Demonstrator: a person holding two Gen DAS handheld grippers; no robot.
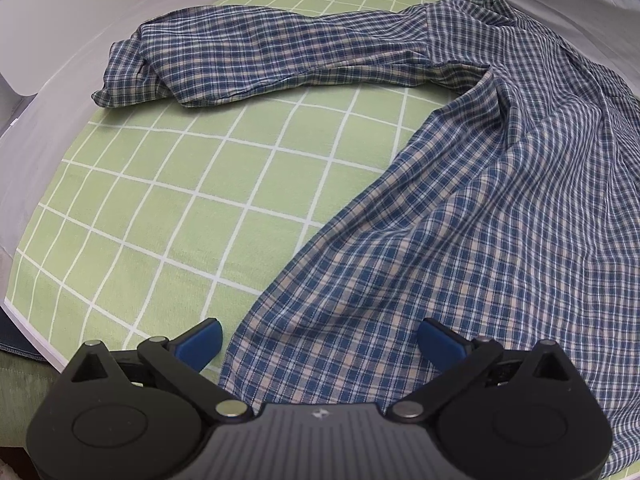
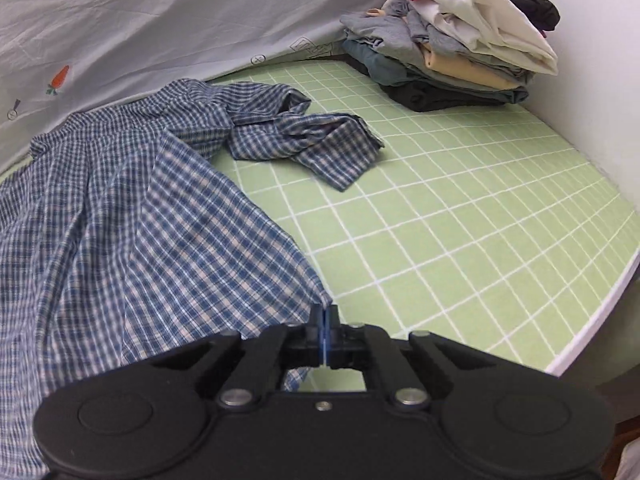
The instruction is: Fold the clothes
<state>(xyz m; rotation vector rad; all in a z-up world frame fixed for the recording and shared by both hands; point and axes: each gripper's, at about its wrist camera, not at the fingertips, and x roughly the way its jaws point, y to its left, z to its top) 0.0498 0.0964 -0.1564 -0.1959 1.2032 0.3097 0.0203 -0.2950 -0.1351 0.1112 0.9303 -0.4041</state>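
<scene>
We hold our left gripper with jaws wide apart over the plaid shirt, gripping nothing; our right gripper is clamped on its hem corner.

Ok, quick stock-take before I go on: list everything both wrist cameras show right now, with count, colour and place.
plaid shirt: one, blue, white and tan check, spread unfolded on the sheet; one sleeve stretched out to the side, the other sleeve crumpled.
checked sheet: one, light green with white grid lines, covering the work surface.
pile of folded clothes: one stack, black, grey, tan, white and red items, far corner by the wall.
printed cloth: one, pale grey with small carrot and symbol prints, along the far edge behind the shirt.
left gripper: black with blue pads, open, over the shirt's near hem.
right gripper: black, shut on the shirt's bottom corner.
</scene>
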